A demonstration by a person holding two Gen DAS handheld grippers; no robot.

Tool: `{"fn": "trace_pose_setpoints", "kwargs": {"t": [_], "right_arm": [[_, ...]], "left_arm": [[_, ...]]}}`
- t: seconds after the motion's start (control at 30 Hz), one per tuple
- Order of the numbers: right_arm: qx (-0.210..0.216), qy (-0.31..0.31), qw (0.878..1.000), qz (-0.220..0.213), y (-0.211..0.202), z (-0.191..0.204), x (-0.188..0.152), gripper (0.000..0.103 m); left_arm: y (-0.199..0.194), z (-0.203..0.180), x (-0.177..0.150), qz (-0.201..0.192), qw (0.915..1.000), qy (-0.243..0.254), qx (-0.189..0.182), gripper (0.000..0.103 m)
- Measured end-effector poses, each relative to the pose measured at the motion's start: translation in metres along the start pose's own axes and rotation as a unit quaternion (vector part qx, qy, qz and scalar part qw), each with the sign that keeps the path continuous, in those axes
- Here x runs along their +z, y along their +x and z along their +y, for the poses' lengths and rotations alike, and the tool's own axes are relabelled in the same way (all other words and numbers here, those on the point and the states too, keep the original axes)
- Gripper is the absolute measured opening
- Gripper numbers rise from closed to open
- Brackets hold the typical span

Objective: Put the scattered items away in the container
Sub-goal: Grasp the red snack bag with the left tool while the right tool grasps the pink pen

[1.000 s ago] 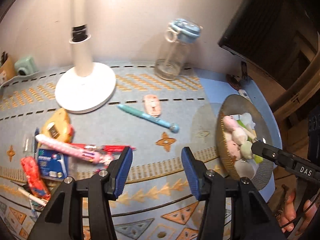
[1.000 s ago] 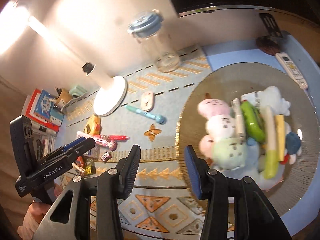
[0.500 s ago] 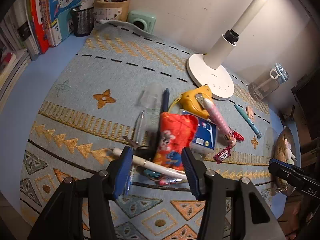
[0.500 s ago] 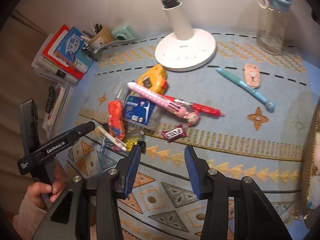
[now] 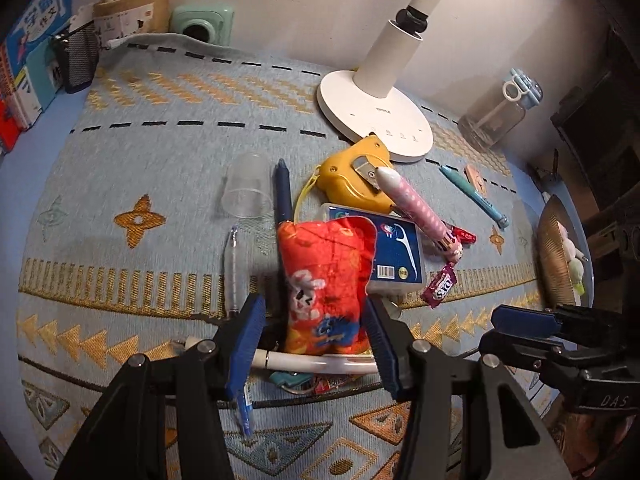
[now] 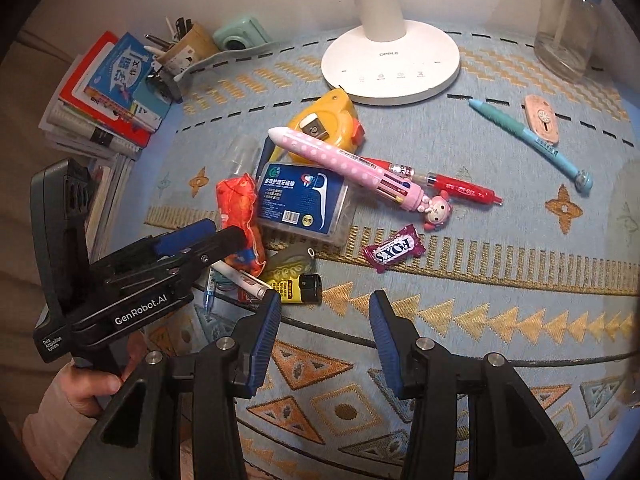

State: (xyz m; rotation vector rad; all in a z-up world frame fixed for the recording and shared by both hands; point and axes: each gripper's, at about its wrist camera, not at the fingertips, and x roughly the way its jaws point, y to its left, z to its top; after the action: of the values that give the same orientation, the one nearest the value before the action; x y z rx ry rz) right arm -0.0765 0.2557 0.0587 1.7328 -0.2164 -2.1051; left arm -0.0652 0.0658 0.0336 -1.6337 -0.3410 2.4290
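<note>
**Both grippers over the clutter, nothing gripped**

The left gripper (image 5: 316, 338) points steeply down at the pile on the patterned desk (image 5: 160, 152) cloth. Its jaws stand partly open on either side of the lower end of a red printed pouch (image 5: 326, 280); a gap shows between the left pad and the pouch, while the right pad sits very close to it (contact there cannot be told), so nothing is clamped. A white pen (image 5: 312, 361) lies crosswise just under the pouch, between the fingers.

The right gripper (image 6: 324, 322) hangs over bare cloth with its jaws partly open and empty. Just beyond its left finger lie a yellow lighter (image 6: 294, 289) and, farther right, a purple FOXS candy (image 6: 394, 249).

The rest of the scatter sits near the white lamp base (image 6: 390, 66):
- a blue floss-pick box (image 6: 300, 202), partly under the pouch
- a yellow tape measure (image 6: 326, 122)
- a pink polka-dot pen (image 6: 346, 164) lying across the box and tape measure
- a red pen (image 6: 460, 189) beside it
- a clear plastic cup (image 5: 246, 190) on its side
- a teal pen (image 6: 528, 138) and a small pink case (image 6: 542, 119), well apart to the right

The container, a woven bowl (image 5: 550, 252) with plush toys in it, shows only at the right edge of the left view.
</note>
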Motion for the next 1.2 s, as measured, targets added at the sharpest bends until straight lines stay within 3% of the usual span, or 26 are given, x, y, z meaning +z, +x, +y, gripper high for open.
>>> {"fn": "trace_pose_setpoints", "kwargs": {"t": [0.2,0.37,0.47,0.57,0.87,0.97,1.03,1.2], "right_arm": [[-0.016,0.012,1.000,-0.017,-0.004,-0.004,0.006,0.050],[-0.043,-0.023,0.998,-0.026,-0.002,-0.002,0.024,0.056],[-0.061,-0.057,0.996,-0.022,0.007,0.002,0.038,0.056],[-0.077,-0.087,0.993,-0.018,0.018,0.005,0.052,0.056],[-0.089,-0.150,0.985,-0.004,0.052,0.013,0.074,0.056],[-0.083,-0.164,0.983,-0.016,0.057,0.014,0.079,0.047],[-0.075,-0.160,0.984,-0.020,0.056,0.014,0.083,0.025],[-0.054,-0.120,0.991,-0.038,0.040,0.005,0.084,0.018]], "left_arm": [[0.021,0.000,0.006,0.016,0.9995,0.020,-0.020,0.047],[0.028,-0.004,0.010,0.008,0.9985,0.038,-0.038,0.048],[0.025,-0.003,0.014,0.002,0.9979,0.043,-0.049,0.034],[0.017,0.003,0.018,-0.006,0.9980,0.040,-0.048,0.028],[-0.005,0.024,0.030,-0.026,0.9983,0.006,-0.053,0.027],[-0.006,0.025,0.034,-0.028,0.9982,0.002,-0.054,0.027],[-0.005,0.024,0.036,-0.026,0.9983,0.002,-0.052,0.027],[-0.007,0.020,0.038,-0.026,0.9982,0.006,-0.053,0.027]]}}
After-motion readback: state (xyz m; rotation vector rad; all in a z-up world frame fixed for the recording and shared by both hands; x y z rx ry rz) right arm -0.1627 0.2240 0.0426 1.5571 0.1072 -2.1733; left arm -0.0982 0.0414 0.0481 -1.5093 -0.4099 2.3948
